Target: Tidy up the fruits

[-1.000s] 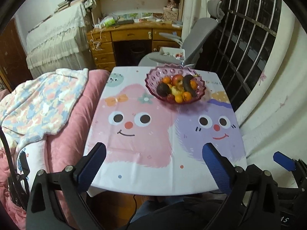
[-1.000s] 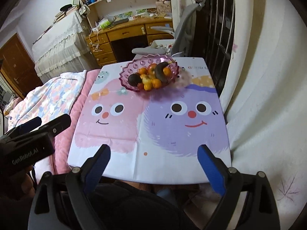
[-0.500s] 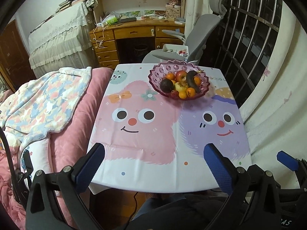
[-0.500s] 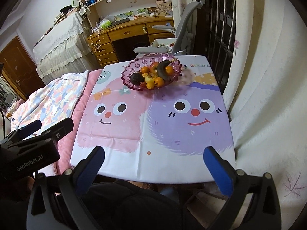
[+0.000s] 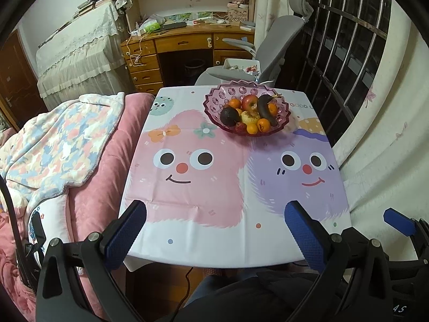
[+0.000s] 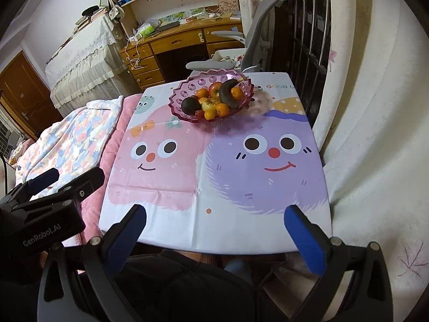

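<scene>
A pink glass fruit bowl stands at the far end of the table. It holds a dark banana, a red apple, an avocado, a pear and several oranges. My left gripper is open and empty above the table's near edge. My right gripper is open and empty, also at the near edge. Each gripper shows at the side of the other's view.
The table wears a cartoon-face cloth. A bed with pink bedding and a patterned blanket lies on the left. A curtain hangs on the right. A grey office chair and a wooden desk stand behind the table.
Both grippers have pulled back and up a little, so the table and bowl sit slightly farther and lower in view. Both stay open and empty.
</scene>
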Action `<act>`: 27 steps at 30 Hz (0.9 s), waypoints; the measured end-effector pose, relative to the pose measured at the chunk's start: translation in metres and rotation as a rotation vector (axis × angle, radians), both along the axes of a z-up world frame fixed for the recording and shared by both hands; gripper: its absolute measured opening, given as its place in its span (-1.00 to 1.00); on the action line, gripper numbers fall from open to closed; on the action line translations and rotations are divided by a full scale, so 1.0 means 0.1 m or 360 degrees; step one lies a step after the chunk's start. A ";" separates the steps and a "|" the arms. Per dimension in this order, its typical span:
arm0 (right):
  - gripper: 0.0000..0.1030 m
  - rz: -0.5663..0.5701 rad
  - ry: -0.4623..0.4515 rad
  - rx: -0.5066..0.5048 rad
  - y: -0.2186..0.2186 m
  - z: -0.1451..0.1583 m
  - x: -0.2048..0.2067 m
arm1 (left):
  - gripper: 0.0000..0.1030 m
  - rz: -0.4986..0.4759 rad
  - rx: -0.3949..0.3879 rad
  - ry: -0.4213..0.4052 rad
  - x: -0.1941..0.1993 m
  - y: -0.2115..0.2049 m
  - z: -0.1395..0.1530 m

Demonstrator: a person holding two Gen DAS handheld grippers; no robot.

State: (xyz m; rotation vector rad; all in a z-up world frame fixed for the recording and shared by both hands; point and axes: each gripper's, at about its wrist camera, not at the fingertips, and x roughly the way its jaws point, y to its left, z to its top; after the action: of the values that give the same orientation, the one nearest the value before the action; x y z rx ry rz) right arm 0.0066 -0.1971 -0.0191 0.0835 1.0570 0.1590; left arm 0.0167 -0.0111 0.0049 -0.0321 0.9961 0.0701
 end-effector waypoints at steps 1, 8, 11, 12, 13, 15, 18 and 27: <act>1.00 0.0000 0.0000 0.0000 0.00 0.00 0.00 | 0.99 -0.0002 0.0002 0.0001 0.00 0.00 0.00; 1.00 -0.0004 0.0000 -0.0001 0.00 0.00 -0.01 | 0.99 0.0001 0.0002 -0.0001 0.00 0.00 0.00; 1.00 -0.0003 0.0003 0.0002 0.00 0.00 0.00 | 0.99 -0.0002 0.0004 -0.0002 0.00 0.00 0.01; 1.00 -0.0001 0.0001 0.0001 -0.01 0.00 0.01 | 0.99 -0.0003 0.0003 -0.0002 0.00 0.00 0.01; 1.00 -0.0001 0.0001 0.0001 -0.01 0.00 0.01 | 0.99 -0.0005 0.0004 0.0000 0.00 0.00 0.01; 1.00 0.0000 0.0002 0.0001 -0.01 0.00 0.01 | 0.99 0.0000 0.0002 -0.0002 0.00 0.00 0.01; 1.00 0.0000 0.0004 0.0000 -0.01 0.00 0.01 | 0.99 -0.0004 0.0003 0.0003 0.00 0.00 0.01; 1.00 -0.0002 0.0021 0.0002 0.01 -0.04 0.03 | 0.99 -0.0013 0.0001 0.0032 0.05 0.06 -0.03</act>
State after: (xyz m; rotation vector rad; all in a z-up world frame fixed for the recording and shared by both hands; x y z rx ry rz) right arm 0.0095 -0.1964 -0.0235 0.0863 1.0698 0.1580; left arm 0.0221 -0.0047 0.0024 -0.0268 1.0159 0.0631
